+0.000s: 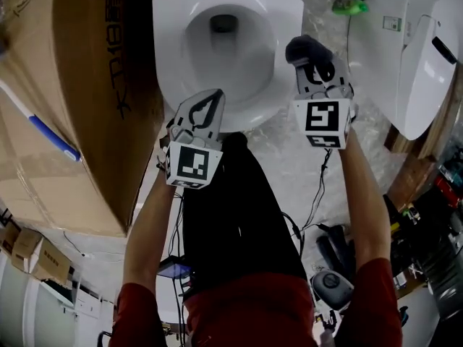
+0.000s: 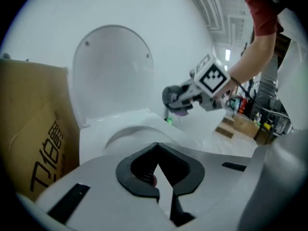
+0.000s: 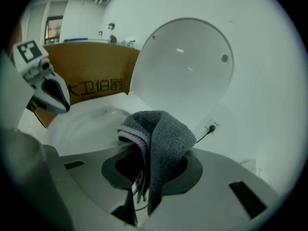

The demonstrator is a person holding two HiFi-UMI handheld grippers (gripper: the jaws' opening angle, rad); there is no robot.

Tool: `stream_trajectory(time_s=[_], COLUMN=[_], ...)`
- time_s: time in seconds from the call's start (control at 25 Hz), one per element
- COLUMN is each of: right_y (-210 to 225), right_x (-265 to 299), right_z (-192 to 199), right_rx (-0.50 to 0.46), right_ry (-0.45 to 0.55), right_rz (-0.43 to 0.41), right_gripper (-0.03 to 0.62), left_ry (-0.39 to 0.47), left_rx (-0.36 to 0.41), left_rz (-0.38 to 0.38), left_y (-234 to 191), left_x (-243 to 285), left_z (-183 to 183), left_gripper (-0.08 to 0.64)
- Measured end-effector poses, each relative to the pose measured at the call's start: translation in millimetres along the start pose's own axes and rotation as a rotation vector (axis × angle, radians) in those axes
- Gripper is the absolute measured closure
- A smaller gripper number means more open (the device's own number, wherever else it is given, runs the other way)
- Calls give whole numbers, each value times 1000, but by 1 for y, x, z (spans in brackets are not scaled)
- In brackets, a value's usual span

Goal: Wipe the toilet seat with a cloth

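Note:
The white toilet seat [image 1: 172, 56] is down on the bowl, with its lid [image 3: 188, 66] raised against the wall. My right gripper [image 1: 311, 58] is shut on a folded grey cloth [image 3: 163, 136], which bulges out above its jaws. It hovers just off the seat's right edge. My left gripper [image 1: 208, 107] hangs over the front rim of the seat, shut with nothing between its black pads [image 2: 144, 177]. In the left gripper view the seat [image 2: 132, 128] lies just ahead, and the right gripper [image 2: 182, 98] with the cloth [image 2: 170, 95] is at the upper right.
A big cardboard box [image 1: 72, 100] stands close on the toilet's left. Another white toilet unit [image 1: 405, 56] lies at the right, with a green thing [image 1: 349, 6] beside it. Cables [image 1: 315, 201] and clutter cover the floor at the lower right. The person's dark trousers [image 1: 239, 223] are below.

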State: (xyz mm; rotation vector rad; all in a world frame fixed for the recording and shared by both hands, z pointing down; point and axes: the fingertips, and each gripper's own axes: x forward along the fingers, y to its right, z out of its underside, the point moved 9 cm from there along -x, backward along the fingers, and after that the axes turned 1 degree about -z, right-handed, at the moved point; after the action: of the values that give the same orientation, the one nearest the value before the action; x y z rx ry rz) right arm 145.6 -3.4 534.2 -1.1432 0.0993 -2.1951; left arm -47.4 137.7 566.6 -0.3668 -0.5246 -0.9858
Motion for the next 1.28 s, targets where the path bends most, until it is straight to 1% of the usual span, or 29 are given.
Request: stream_trajectory(time_s=[0.08, 0.16, 0.2, 0.24, 0.28, 0.32, 0.36, 0.4, 0.48, 0.64, 0.84, 1.04, 1.16, 1.28], right_y=[7, 14, 17, 19, 20, 21, 22, 22, 24, 27, 24, 18, 5, -11], right_x=[27, 51, 62, 71, 80, 89, 99, 108, 125, 147, 151, 144, 128, 107], right_z=[-6, -12, -15, -17, -19, -22, -23, -25, -26, -21, -22, -19, -2, 18], right_rx=[-102, -200, -244, -290, -340, -395, -448, -492, -541, -580, -594, -525, -497, -451], right_ry=[-38, -72, -84, -95, -104, -114, -125, -135, -150, -198, -248, -308, -337, -349], right_rz=[10, 15, 16, 19, 22, 23, 22, 20, 17, 4, -15, -96, -146, -176], right_gripper=[508, 508, 508, 508, 508, 508, 508, 508, 508, 508, 512, 512, 512, 512], left_ry=[106, 169, 195, 230, 273, 309, 332, 344, 351, 329, 307, 299, 305, 318], left_rx=[14, 12, -22, -96, -191, -262, -296, -310, -326, -326, -317, -308, -310, -312], left_rz=[-36, -60, -72, -95, -126, -155, -175, -188, -197, -193, -171, -149, -156, -168], left_y=[-12, -22, -26, -29, -32, -36, -40, -44, -50, -57, -56, -46, -41, -35], left_x=[-4, -9, -11, -14, -16, -17, -17, -18, -17, -17, -18, -23, -26, -29], left_z=[-16, -27, -31, -32, -34, -35, -36, -36, -35, -30, -23, -24, -25, -27], left_gripper=[548, 548, 548, 548, 548, 548, 548, 548, 548, 548, 548, 548, 548, 548])
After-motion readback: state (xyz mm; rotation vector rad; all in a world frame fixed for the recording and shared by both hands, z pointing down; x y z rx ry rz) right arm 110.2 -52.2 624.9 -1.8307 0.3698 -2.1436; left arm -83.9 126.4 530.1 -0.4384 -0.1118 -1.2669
